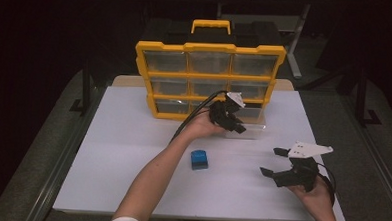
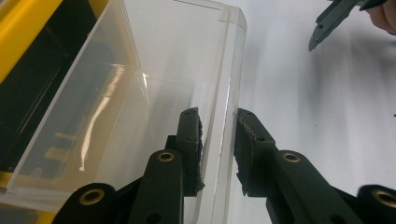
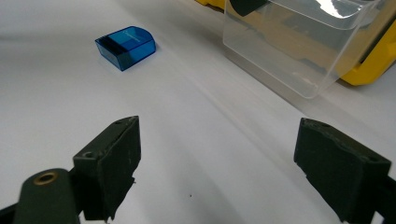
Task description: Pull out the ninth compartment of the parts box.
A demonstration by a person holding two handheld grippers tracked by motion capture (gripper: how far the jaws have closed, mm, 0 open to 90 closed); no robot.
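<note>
Left gripper [image 2: 218, 140] was stretched way forward, jaws nearly closed; right gripper [image 3: 219, 163] hung back by the near edge, jaws wide apart.

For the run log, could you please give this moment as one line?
left hand-held gripper: jaws astride clear drawer front wall | right hand-held gripper: open | blue box: untouched

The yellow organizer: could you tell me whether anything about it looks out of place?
Yes: one clear drawer sticks out of the yellow organizer at its bottom row over the table, its front wall between the left gripper jaws.
</note>
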